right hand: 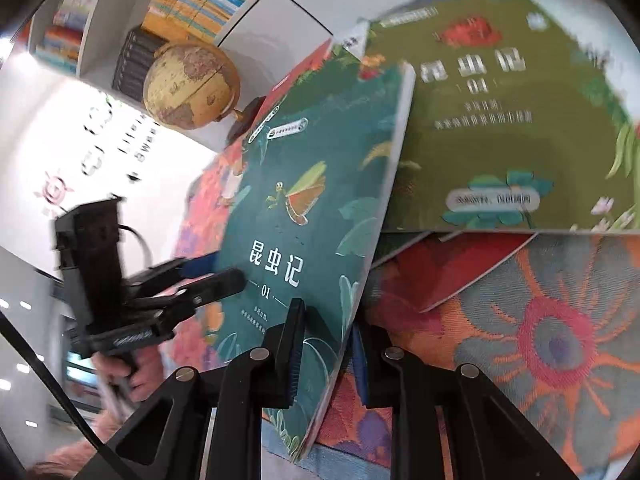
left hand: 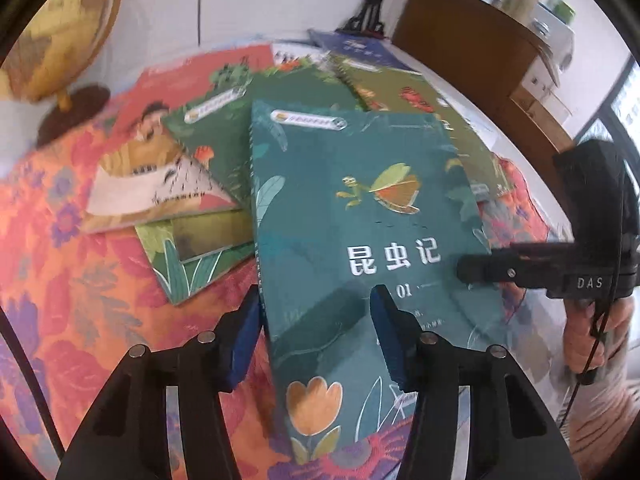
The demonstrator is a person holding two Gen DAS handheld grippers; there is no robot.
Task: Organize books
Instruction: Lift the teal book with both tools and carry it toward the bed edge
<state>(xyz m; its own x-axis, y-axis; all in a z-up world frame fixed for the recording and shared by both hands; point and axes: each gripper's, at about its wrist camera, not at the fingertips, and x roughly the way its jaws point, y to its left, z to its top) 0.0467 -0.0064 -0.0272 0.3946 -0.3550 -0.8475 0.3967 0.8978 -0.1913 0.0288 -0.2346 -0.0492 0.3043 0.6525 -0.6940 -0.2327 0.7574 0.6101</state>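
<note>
The teal book (left hand: pixel 360 216) is lying tilted atop the scattered pile of books (left hand: pixel 224 128), its long axis running near to far. The left gripper (left hand: pixel 316 332) is straddling its near left corner, pads part-spread, grip unclear. The right gripper (right hand: pixel 326 360) is pinching its right edge. Floral tablecloth (left hand: pixel 80 280) is lying bare to the left; a globe (right hand: pixel 192 84) is standing far left.

Book (left hand: pixel 360 216) atop books (left hand: pixel 192 152) on cloth (left hand: pixel 72 280)
</note>
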